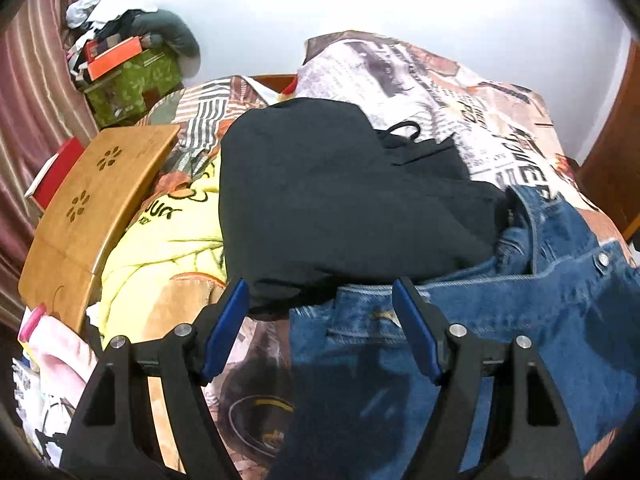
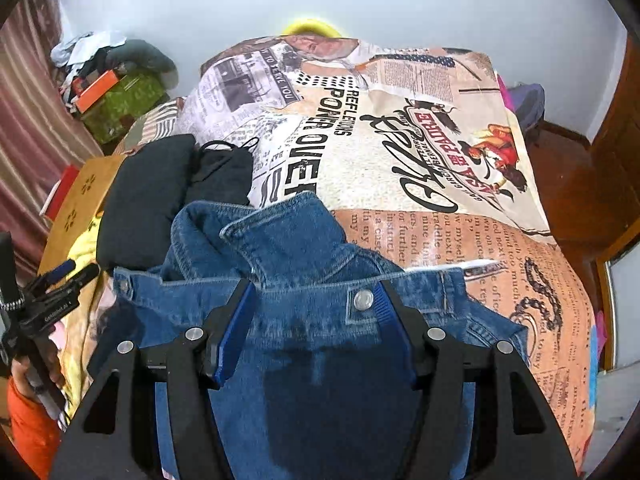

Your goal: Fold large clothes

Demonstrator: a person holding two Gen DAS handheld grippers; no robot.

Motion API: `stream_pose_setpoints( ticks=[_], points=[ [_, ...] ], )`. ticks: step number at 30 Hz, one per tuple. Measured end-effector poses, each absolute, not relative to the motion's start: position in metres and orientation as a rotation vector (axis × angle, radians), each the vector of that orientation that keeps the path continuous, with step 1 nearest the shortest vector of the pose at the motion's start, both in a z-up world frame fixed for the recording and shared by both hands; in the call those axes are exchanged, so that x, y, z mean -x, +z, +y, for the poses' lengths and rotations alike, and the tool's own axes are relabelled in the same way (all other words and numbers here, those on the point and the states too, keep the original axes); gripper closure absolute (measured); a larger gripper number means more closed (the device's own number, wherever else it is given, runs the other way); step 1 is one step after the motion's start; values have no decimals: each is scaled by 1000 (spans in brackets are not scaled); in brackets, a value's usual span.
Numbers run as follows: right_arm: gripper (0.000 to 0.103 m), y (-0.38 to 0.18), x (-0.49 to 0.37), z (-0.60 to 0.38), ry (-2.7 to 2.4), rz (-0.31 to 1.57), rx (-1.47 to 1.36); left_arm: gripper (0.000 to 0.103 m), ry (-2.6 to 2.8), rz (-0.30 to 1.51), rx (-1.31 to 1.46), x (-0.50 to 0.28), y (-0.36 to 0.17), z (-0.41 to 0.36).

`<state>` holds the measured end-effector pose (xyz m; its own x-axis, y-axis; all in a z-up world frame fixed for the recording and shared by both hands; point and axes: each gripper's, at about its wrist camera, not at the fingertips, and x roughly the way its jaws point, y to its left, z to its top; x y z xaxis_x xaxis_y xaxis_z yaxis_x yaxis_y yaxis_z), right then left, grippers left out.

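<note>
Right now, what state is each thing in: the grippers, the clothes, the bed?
Left gripper: open, over the jacket's edge, holding nothing.
Right gripper: open, over the jacket's snap hem.
Denim jacket: crumpled, unfolded, collar turned up.
Black garment: bundled in a heap beside the jacket.
Yellow shirt: rumpled, partly under the black garment.
Bedspread: spread over the bed.
</note>
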<state>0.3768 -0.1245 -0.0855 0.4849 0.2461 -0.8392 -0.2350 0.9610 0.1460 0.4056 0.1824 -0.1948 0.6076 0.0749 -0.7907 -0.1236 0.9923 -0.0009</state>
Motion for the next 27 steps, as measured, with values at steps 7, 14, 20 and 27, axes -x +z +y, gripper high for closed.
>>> stream_pose_setpoints(
  ticks=[7, 14, 20, 27],
  points=[
    [46, -90, -341, -106, 341, 1009, 110, 30, 85, 953, 38, -374, -206, 167],
    [46, -101, -307, -88, 376, 999, 218, 30, 94, 996, 126, -334, -219, 169],
    [46, -137, -290, -82, 364, 1074, 284, 30, 135, 1032, 245, -301, -232, 181],
    [45, -145, -273, -86, 336, 1036, 317, 30, 195, 1041, 334, -271, -246, 198]
  ],
)
